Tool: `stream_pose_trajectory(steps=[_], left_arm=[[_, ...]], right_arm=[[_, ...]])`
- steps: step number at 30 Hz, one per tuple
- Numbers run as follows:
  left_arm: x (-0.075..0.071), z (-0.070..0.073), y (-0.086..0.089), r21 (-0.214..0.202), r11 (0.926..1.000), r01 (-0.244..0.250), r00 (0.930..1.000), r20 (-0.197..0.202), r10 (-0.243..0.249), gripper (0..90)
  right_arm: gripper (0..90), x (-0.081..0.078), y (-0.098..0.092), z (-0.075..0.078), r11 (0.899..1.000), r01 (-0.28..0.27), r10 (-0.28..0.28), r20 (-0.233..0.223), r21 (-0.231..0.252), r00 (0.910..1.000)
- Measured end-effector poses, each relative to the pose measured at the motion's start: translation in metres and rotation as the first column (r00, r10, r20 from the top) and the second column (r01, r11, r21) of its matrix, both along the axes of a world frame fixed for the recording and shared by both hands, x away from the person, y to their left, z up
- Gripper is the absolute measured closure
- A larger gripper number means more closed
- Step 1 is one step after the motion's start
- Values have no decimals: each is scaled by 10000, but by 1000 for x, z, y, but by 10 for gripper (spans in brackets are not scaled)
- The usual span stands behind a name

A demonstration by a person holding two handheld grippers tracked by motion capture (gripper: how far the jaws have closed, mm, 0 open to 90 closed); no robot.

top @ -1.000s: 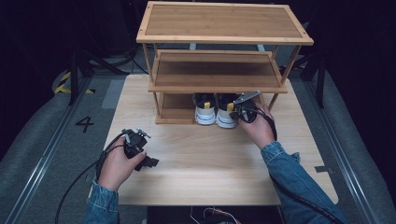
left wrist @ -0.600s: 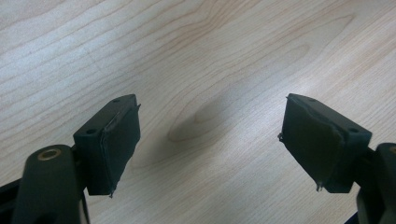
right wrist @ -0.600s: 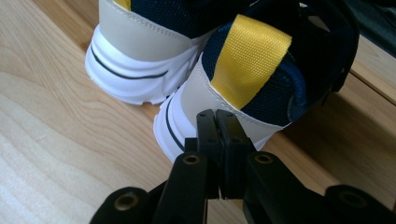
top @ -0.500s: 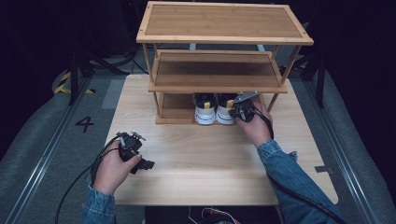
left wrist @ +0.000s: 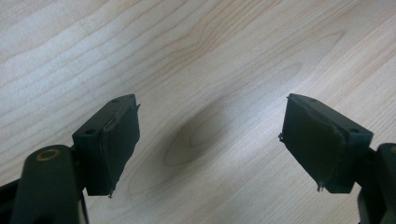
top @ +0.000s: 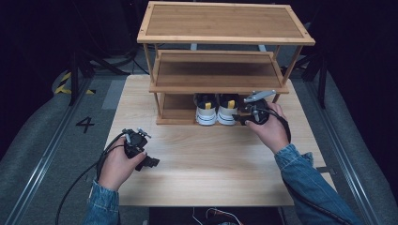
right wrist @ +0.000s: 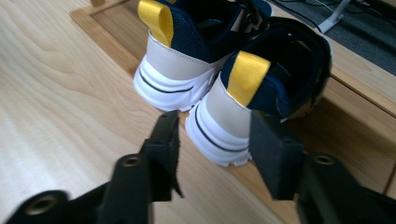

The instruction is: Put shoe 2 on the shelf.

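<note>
Right gripper (right wrist: pixel 212 140) stands just behind the heels of a pair of shoes, its two black jaws parted and no pad pressing on anything. Its jaws have just been opening, and the heel of the nearer shoe (right wrist: pixel 233 116) sits between and just beyond the tips, free of both pads. That shoe has a white sole with a thin dark line, a beige heel counter, a navy upper and a yellow pull tab. The second shoe (right wrist: pixel 180 56) of the pair lies just beyond the gripper's left jaw, side by side with the first and touching it or nearly so.

From the high view the right gripper (top: pixel 244 119) is at the open front of the bottom level of a wooden shoe rack (top: pixel 225 37), and both shoes rest there on the lowest board with their heels toward the gripper, the one closest to it (top: pixel 227 108) directly ahead of the jaws and the other (top: pixel 206 108) on its far side. The person's hand in a denim sleeve grips the tool from behind.

Left gripper (left wrist: pixel 210 144) hovers over bare wooden table (left wrist: pixel 210 56), jaws spread wide with nothing between them. In the high view this gripper (top: pixel 143 157) is well apart from the rack and the shoes, near the table's front edge.
</note>
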State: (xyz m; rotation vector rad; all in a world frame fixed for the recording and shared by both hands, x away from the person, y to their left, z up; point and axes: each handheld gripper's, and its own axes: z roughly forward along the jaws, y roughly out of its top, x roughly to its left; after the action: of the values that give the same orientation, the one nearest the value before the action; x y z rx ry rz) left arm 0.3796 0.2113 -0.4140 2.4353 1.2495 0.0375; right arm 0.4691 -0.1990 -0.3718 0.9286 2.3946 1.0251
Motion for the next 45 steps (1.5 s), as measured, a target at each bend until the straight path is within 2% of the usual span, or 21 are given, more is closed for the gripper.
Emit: stream_pose_trajectory(steps=[4,5,7,8,14,16,18,23,25,27,31,35,37,41,42,43,45], left_arm=[[3,1,0,-47,10000,55,10000,44,-55,194],[3,1,0,-34,10000,69,10000,26,-69,194],[5,1,0,-55,10000,81,10000,52,-81,193],[6,2,0,-71,10000,69,10000,50,-68,193],[10,2,-1,-127,9999,23,9999,165,-21,194],[11,2,-1,-139,9999,40,9999,164,-38,196],[13,1,-3,-164,9999,24,9998,205,-20,196],[14,1,-4,-175,9998,-1,9996,268,5,195],[15,0,-6,-168,9998,41,9996,265,-37,194],[15,-1,-8,-126,9998,150,9997,175,-148,193],[16,-1,-10,-57,9995,298,9993,206,-296,193],[15,-1,-11,-61,9994,333,9993,144,-332,193],[15,-2,-12,-97,9994,326,9995,55,-326,191],[15,-6,-13,67,9990,431,9989,-201,-430,190],[15,-7,-13,116,9989,455,9986,-264,-452,190],[16,-8,-13,169,9989,431,9987,-293,-426,191],[17,-9,-13,207,9988,440,9987,-267,-435,191]], right_arm=[[452,-7,-13,4,9999,-1,1,-7,135,10000],[438,-13,-24,6,9998,82,-81,-26,183,10000],[429,-15,-27,7,9997,122,-121,-39,203,9999],[424,-19,-39,8,9997,200,-199,-99,172,9998],[399,-33,-68,10,9989,184,-177,-169,435,9997],[396,-35,-72,10,9991,92,-85,-160,416,9998],[386,-43,-85,11,9996,-72,78,-187,280,9998],[358,-53,-102,6,9997,151,-142,-509,170,9986],[353,-59,-112,2,9984,370,-347,-517,438,9981],[348,-64,-119,-4,9957,560,-505,-748,732,9959],[339,-65,-129,-17,9962,791,-737,-1327,360,9884],[339,-65,-136,-30,9922,1234,-1247,-1593,-182,9793],[338,-65,-138,-33,9911,1299,-1327,-1643,-279,9774],[322,-64,-145,-50,9859,1408,-1572,-2146,-899,9640],[322,-64,-145,-50,9859,1408,-1572,-2146,-899,9640],[319,-63,-147,-56,9840,1447,-1651,-2249,-1043,9603],[317,-63,-149,-60,9845,1453,-1646,-2316,-985,9588]])
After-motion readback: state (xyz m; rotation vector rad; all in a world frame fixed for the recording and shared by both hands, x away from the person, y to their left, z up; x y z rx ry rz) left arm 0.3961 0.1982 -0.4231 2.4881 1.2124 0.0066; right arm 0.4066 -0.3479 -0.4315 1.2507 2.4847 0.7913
